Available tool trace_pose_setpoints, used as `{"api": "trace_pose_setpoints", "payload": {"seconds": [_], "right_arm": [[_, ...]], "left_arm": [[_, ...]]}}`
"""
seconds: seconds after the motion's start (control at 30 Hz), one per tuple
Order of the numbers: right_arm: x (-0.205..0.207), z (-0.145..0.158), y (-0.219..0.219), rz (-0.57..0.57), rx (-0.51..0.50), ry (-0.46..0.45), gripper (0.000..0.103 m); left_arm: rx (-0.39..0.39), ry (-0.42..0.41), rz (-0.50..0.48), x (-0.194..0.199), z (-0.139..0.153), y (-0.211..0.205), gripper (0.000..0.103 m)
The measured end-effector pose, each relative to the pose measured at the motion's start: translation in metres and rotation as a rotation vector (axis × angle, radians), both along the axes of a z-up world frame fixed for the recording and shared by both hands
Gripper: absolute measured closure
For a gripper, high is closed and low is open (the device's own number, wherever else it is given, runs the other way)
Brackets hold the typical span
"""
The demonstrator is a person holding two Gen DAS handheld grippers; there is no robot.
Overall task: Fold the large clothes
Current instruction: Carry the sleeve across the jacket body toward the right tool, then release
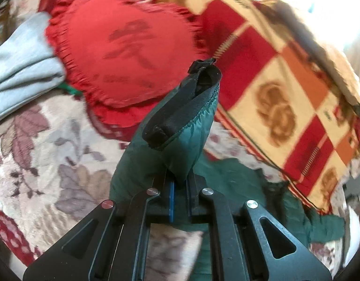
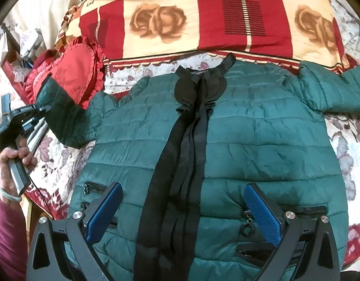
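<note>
A dark green quilted jacket point(image 2: 250, 131) with a black zipper band down its middle lies spread flat on a flowered bedspread, collar at the far side. My left gripper point(image 1: 179, 187) is shut on the jacket's left sleeve point(image 1: 177, 126) near its black cuff and holds it raised. In the right wrist view the same gripper point(image 2: 40, 110) shows at the left, held in a hand, with the sleeve point(image 2: 62, 112) lifted off the bed. My right gripper point(image 2: 182, 210) is open and empty, hovering over the jacket's lower front. The right sleeve point(image 2: 332, 91) lies stretched out to the right.
A red heart-shaped cushion point(image 1: 123, 53) lies beside the raised sleeve, also in the right wrist view point(image 2: 72, 75). A red, orange and cream checked blanket point(image 2: 203, 16) lies beyond the collar. A pale grey cloth point(image 1: 20, 70) lies at the left. The flowered bedspread point(image 1: 51, 145) is underneath everything.
</note>
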State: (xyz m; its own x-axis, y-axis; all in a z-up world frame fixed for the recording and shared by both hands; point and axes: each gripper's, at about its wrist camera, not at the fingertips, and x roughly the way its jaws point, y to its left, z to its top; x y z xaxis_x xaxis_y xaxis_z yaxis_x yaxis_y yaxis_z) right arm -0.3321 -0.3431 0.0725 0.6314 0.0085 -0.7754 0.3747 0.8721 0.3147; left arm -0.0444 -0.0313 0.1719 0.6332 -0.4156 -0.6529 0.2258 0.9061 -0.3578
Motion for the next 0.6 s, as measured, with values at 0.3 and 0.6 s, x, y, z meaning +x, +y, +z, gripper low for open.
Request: {"api": "trace_pose_setpoints", "payload": {"seconds": [0.3,0.6], "right_arm": [[-0.011,0.004,0.000,-0.001,0.005,-0.009,0.000],[-0.018,0.001,-0.004,-0.022,-0.005,0.012,0.000]], "left_arm": [[0.032,-0.022,-0.131,-0.034,0.016,-0.065,0.097],[0.060,0.000,-0.211,-0.052,0.007,-0.116,0.097]]}}
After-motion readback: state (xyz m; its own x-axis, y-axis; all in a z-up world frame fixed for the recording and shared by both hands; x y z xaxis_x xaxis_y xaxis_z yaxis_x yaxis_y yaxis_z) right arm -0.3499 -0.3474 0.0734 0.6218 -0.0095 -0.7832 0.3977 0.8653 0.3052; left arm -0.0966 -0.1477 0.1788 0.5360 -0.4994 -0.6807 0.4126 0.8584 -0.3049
